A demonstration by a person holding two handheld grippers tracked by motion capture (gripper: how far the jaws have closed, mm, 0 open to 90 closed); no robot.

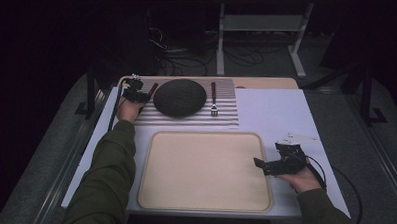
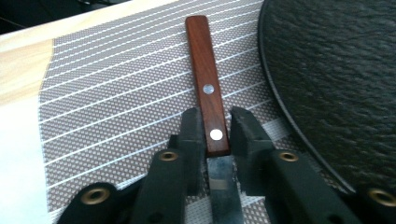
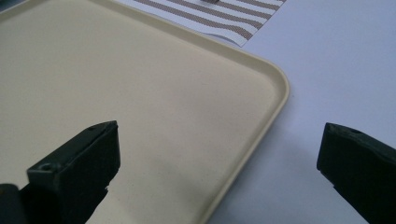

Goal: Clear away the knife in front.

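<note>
left gripper (image 2: 215, 135) clamps knife (image 2: 208, 88) handle, arm outstretched; right gripper (image 3: 219, 154) agape over tray (image 3: 261, 116) edge.

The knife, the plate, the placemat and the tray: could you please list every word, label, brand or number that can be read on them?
None: no readable text in any view.
Knife: wooden handle with two plain metal rivets, no brand.
Dark plate: rough texture, no mark.
Striped placemat: stripes alone.
Cream tray: blank.
Fork: too small to tell.
</note>
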